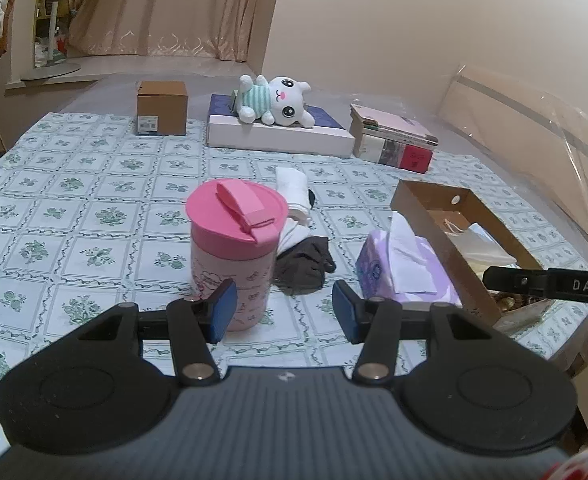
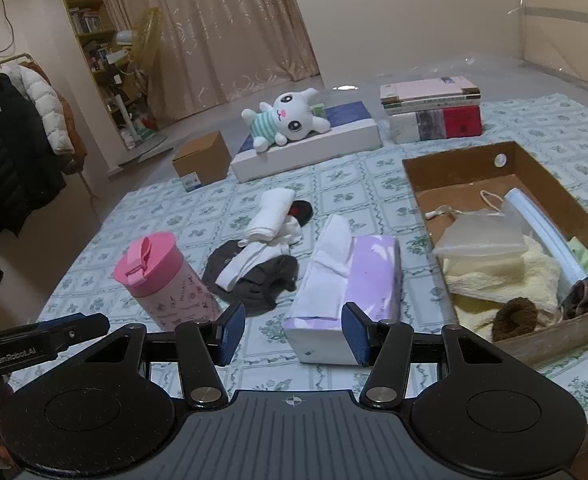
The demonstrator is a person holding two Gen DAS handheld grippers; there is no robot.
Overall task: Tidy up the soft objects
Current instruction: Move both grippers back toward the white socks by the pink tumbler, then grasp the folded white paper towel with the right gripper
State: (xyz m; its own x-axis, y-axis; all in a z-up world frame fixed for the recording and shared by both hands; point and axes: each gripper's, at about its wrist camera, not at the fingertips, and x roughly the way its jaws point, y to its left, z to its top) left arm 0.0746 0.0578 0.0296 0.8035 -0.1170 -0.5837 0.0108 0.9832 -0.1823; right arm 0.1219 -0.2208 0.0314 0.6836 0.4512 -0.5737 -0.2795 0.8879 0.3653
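A heap of dark and white socks [image 1: 302, 264] [image 2: 253, 280] lies mid-bed, with a rolled white cloth [image 1: 291, 192] [image 2: 271, 212] just behind it. A purple tissue pack [image 1: 406, 272] [image 2: 358, 276] lies beside an open cardboard box [image 1: 426, 208] [image 2: 454, 164] that holds cream cloth, a mask and brown fuzzy items. A white plush toy [image 1: 277, 100] [image 2: 289, 120] rests on a flat white box at the back. My left gripper [image 1: 285, 310] is open and empty, short of the socks. My right gripper [image 2: 294, 332] is open, just short of the tissue pack's near end.
A pink lidded cup [image 1: 233, 248] [image 2: 165, 280] stands left of the socks, close to my left gripper's left finger. A small brown carton [image 1: 161, 108] and stacked books [image 1: 394, 136] sit at the back. Coats hang at the left [image 2: 9, 140].
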